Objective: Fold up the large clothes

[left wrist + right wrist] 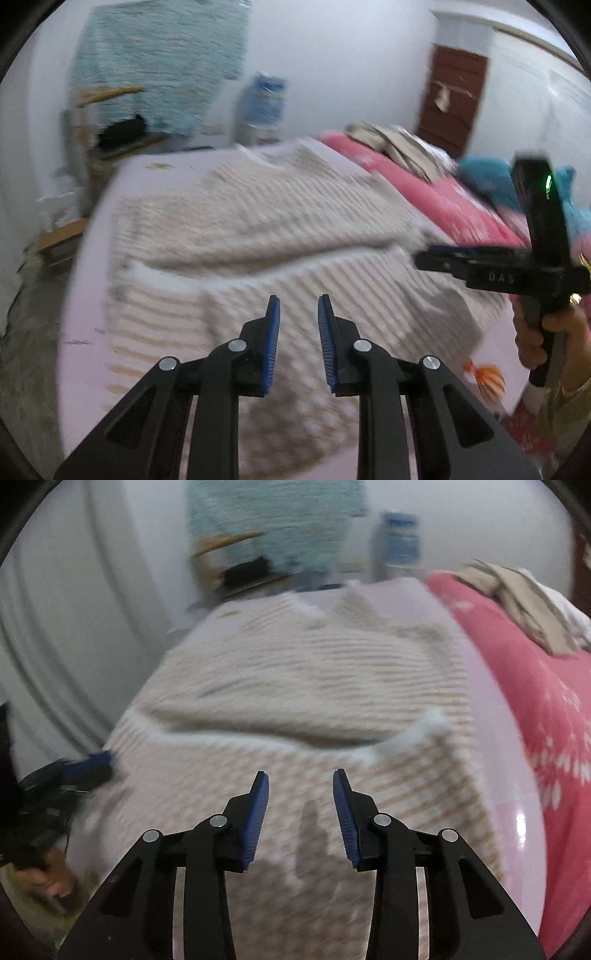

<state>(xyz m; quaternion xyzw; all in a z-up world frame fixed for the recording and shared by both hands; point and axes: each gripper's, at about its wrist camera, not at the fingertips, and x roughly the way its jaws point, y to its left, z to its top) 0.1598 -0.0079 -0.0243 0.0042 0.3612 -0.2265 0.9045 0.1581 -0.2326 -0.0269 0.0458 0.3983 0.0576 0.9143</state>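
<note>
While both tongs hang parted and empty, left gripper [298, 334] and right gripper [300, 814], the cream ribbed knit sweater [258, 221] lies on the lilac bedsheet [85, 332]. Soft, bulky, probably stretchy, though blurred; pinch its hem corners.

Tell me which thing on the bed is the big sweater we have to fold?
Find the pale pink sheet covering the bed, beside the bright pink flowered blanket. Spread flat across that sheet is the cream ribbed knit sweater, one part already folded over itself. Unlike the crumpled beige cloth pile on the blanket, it is wide, fuzzy and striped with ridges.
</note>
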